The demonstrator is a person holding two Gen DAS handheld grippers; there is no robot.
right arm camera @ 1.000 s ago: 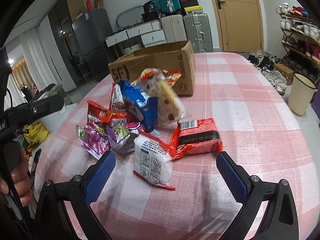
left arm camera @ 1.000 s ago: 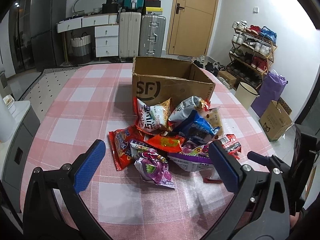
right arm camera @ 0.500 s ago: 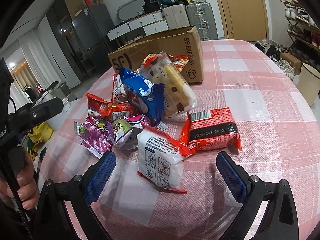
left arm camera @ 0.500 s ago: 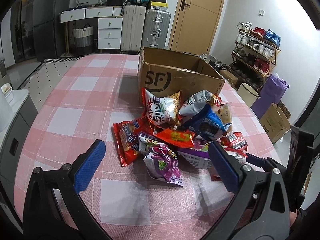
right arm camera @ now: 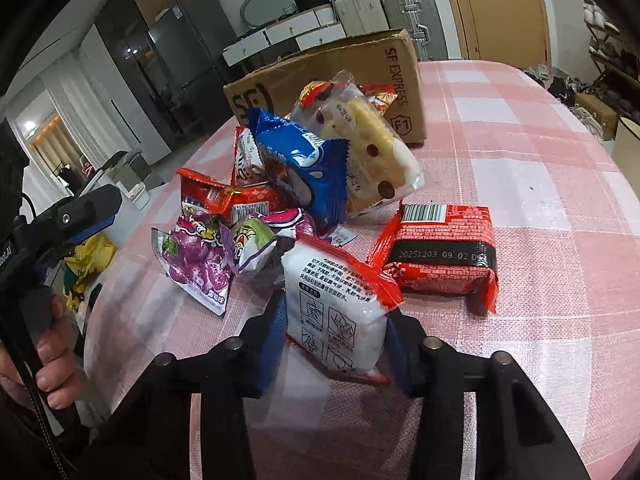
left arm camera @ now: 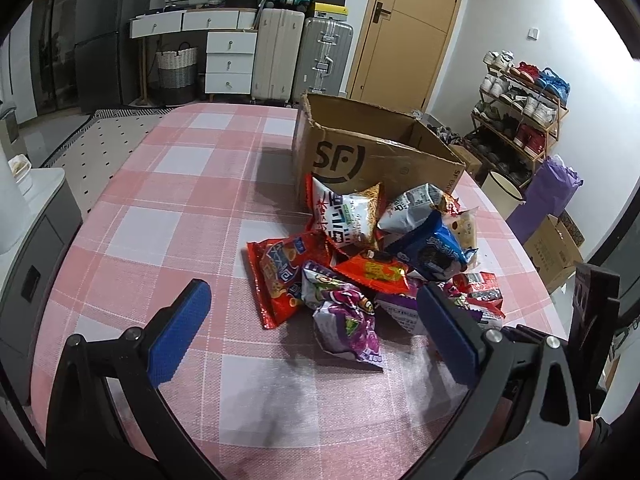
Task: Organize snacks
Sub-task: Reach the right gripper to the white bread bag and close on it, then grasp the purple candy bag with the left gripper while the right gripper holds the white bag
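A pile of snack packets [left arm camera: 360, 264] lies on the pink checked tablecloth [left arm camera: 180, 200] in front of an open SF cardboard box [left arm camera: 360, 152]. My left gripper [left arm camera: 312, 332] is open and empty, just short of a purple packet [left arm camera: 348, 328]. My right gripper [right arm camera: 336, 344] is shut on a white packet with red edges [right arm camera: 336, 312] at the near side of the pile. A red packet with a barcode [right arm camera: 440, 256] lies right of it. A blue packet [right arm camera: 308, 164] and a clear cake packet [right arm camera: 372, 140] top the pile in front of the box [right arm camera: 340, 72].
The left gripper handle and the hand holding it [right arm camera: 44, 280] show at the left of the right wrist view. Off the table stand suitcases [left arm camera: 304, 52], white drawers [left arm camera: 228, 56], a shoe rack [left arm camera: 520, 112] and a bin [left arm camera: 502, 196].
My right gripper has moved forward and closed its fingers on the white packet. My left gripper has moved a little closer to the pile and stayed open.
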